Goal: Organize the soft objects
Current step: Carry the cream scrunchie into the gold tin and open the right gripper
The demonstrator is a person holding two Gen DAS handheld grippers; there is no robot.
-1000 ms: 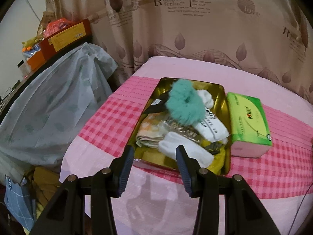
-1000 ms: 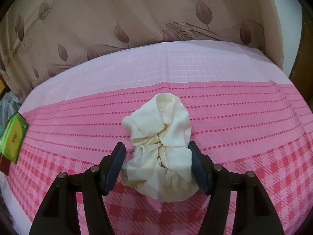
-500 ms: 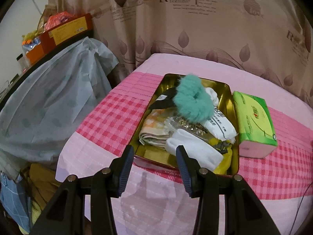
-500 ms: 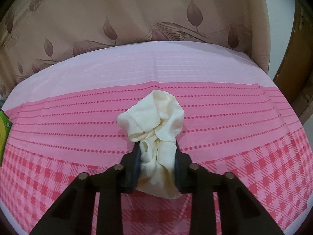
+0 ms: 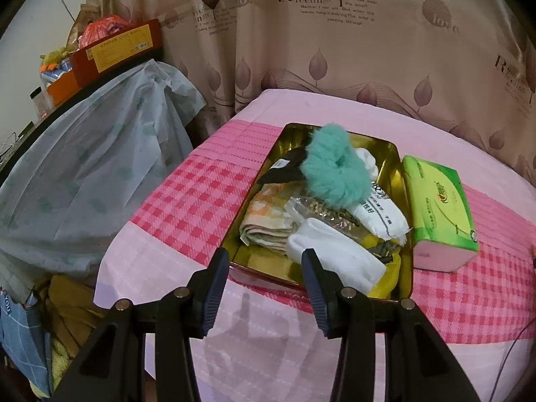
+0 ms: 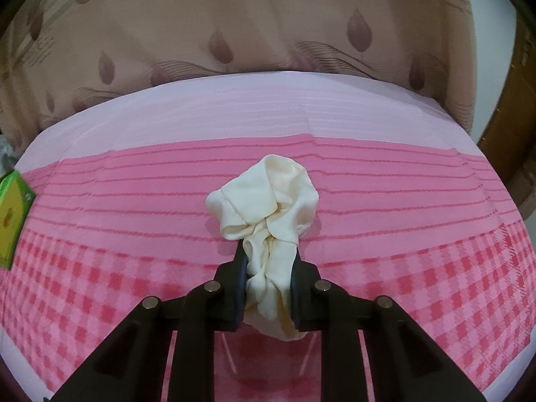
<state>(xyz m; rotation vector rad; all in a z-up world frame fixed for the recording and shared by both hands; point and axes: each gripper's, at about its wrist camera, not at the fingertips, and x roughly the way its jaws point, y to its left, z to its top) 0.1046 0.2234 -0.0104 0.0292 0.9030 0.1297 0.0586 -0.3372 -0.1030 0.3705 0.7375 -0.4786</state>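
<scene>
My right gripper (image 6: pixel 267 251) is shut on a crumpled cream cloth (image 6: pixel 268 201) and holds it just above the pink bedcover (image 6: pixel 402 221). In the left wrist view a gold tin (image 5: pixel 291 137) lies on the bed, holding a teal furry scrunchie (image 5: pixel 335 177), white socks (image 5: pixel 331 254), a folded orange-patterned cloth (image 5: pixel 268 221) and other soft items. My left gripper (image 5: pixel 264 254) is open and empty, hovering before the tin's near edge.
A green tissue pack (image 5: pixel 439 207) lies right of the tin; its corner shows at the left in the right wrist view (image 6: pixel 13 214). A covered piece of furniture (image 5: pixel 90 160) with boxes stands to the left. A leaf-print curtain (image 5: pixel 335 50) hangs behind the bed.
My right gripper closed on the cream cloth and lifted it slightly off the bedcover. My left gripper stayed open and drew back a little from the tin.
</scene>
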